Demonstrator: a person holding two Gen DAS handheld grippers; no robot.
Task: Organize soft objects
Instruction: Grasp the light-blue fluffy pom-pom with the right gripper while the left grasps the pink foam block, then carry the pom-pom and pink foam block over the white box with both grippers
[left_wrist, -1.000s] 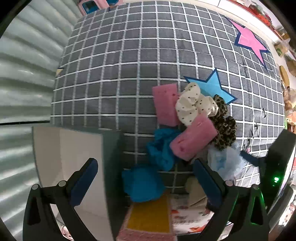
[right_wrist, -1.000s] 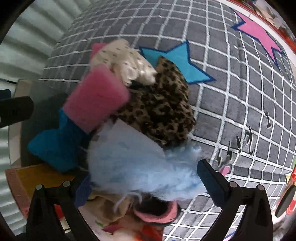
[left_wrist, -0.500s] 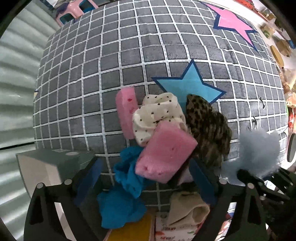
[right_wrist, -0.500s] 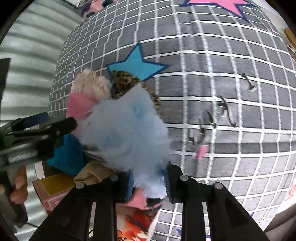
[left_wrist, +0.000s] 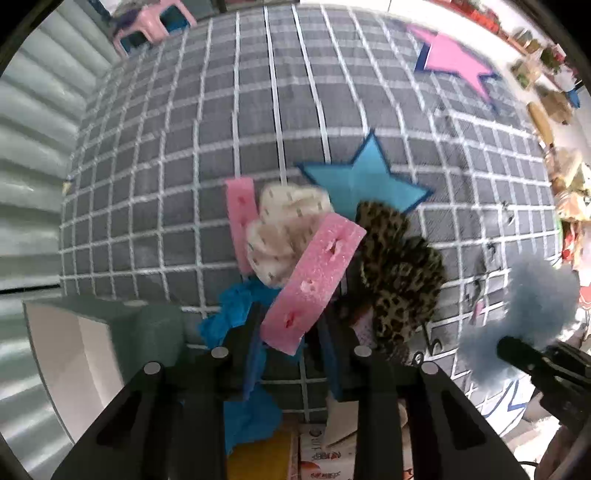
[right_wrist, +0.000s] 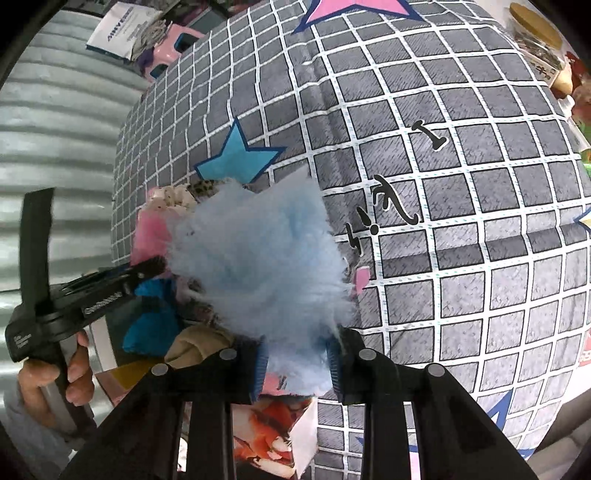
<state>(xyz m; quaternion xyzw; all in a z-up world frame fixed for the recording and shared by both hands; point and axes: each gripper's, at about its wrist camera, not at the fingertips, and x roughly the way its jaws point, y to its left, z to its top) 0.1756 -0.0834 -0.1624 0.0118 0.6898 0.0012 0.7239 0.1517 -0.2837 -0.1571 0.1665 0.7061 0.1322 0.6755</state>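
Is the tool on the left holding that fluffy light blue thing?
No, the left gripper is shut on a pink sponge; the right gripper grips the blue fluff.

Leopard-print fabric (right_wrist: 202, 187) and polka-dot cloth (right_wrist: 173, 195) — mostly hidden behind blue fluff (right_wrist: 258, 258) in right view.

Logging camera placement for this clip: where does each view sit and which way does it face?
Left wrist: behind the left gripper, jaws shut on a pink sponge, facing the pile on the grid cloth.
Right wrist: behind the right gripper, jaws shut on blue fluff; the person's left hand shows.
Shared: blue star.
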